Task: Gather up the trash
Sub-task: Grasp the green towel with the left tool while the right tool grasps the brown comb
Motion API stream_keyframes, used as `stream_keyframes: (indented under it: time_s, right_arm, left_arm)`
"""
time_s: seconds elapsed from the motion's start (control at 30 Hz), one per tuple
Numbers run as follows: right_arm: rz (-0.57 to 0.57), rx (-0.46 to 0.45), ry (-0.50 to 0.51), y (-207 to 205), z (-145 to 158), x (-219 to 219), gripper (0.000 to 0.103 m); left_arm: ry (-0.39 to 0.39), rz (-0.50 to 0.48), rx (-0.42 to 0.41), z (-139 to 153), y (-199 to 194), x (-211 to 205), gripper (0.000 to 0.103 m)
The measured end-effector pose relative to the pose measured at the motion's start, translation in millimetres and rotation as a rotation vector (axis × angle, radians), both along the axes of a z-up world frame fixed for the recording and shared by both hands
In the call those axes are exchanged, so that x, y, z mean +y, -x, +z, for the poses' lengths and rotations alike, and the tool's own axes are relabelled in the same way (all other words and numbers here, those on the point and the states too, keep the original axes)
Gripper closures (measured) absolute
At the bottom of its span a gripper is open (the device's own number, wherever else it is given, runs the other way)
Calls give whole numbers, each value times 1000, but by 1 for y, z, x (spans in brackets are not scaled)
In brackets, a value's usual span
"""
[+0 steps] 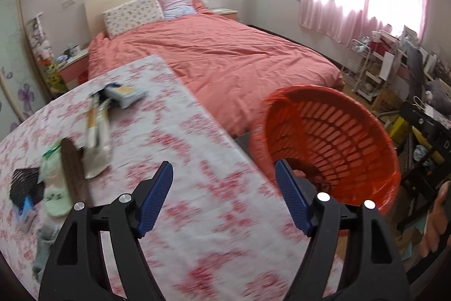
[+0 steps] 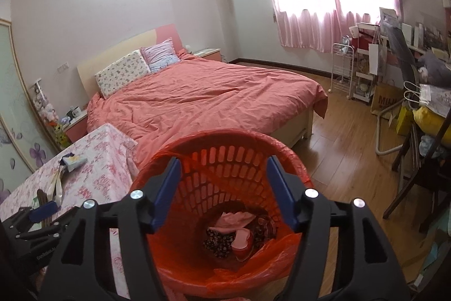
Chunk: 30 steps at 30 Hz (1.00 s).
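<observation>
A: Hanging above the red bin (image 2: 222,205), the right gripper (image 2: 222,193) has its jaws apart with nothing between them; pink and dark scraps lie at the bin's bottom.

B: And the left gripper (image 1: 224,198)?

A: Also spread and empty, over the table (image 1: 180,160) edge just left of the bin. The remaining litter, namely wrappers (image 1: 95,137), a green packet (image 1: 55,188) and a dark mesh piece (image 1: 25,184), sits farther left of the bin, well apart from it.

B: Risks?

A: I'd judge that thin flat wrappers could slip from the pads mid-carry and land between table and bin. The bin's loose liner (image 2: 253,270) sags inward, so a low drop might snag it or tip the bin.
</observation>
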State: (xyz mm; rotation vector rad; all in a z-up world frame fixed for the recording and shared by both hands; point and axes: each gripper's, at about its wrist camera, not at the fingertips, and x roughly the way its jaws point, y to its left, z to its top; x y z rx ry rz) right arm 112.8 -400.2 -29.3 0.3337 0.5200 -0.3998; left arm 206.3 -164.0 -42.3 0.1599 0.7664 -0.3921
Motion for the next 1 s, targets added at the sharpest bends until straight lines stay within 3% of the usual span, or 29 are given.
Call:
stream_keyframes:
  time_s: [0.67,1.0]
  right_arm:
    - [257,63,52,-29,1,116,37]
    - [412,132,75,-52,-15,197,36]
  left_arm:
    - [8,337,22,-12,20,180,28]
    - [28,339,100,-42,21,218,32]
